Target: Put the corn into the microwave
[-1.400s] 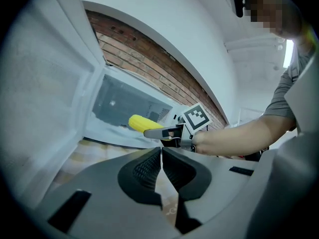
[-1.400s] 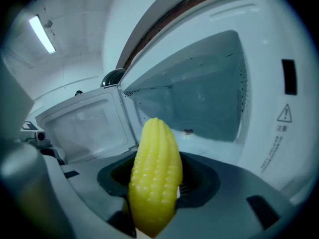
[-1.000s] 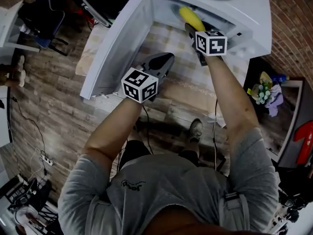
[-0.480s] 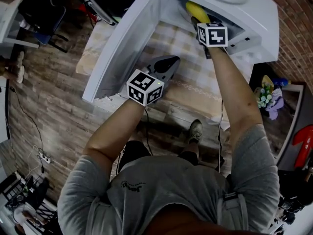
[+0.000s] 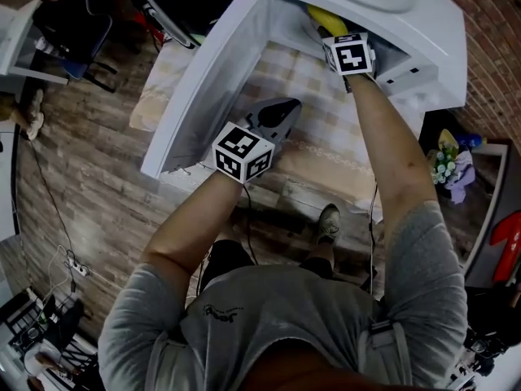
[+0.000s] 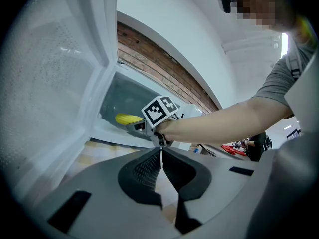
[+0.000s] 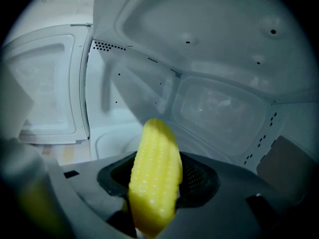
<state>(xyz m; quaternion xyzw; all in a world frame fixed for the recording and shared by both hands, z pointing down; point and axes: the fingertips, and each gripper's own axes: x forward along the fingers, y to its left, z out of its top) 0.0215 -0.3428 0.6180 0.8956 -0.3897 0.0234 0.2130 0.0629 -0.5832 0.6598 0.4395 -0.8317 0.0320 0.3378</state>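
Yellow corn [image 7: 155, 158], one, gripped by right gripper [image 7: 158, 182], inside one microwave [image 7: 224, 98].

**Head view.** Table [image 5: 330, 149], upper centre of frame, covered by a checked cloth [image 5: 286, 70]. The white microwave [image 5: 399, 15] stands on it at the top edge, its door [image 5: 203, 88] swung open toward the left. The wood-plank floor [image 5: 89, 177] fills the left and centre. On it are a power strip [image 5: 73, 265] with cables at lower left, a chair [image 5: 77, 15] at upper left, and the person's shoe [image 5: 328, 222] just below the table edge.
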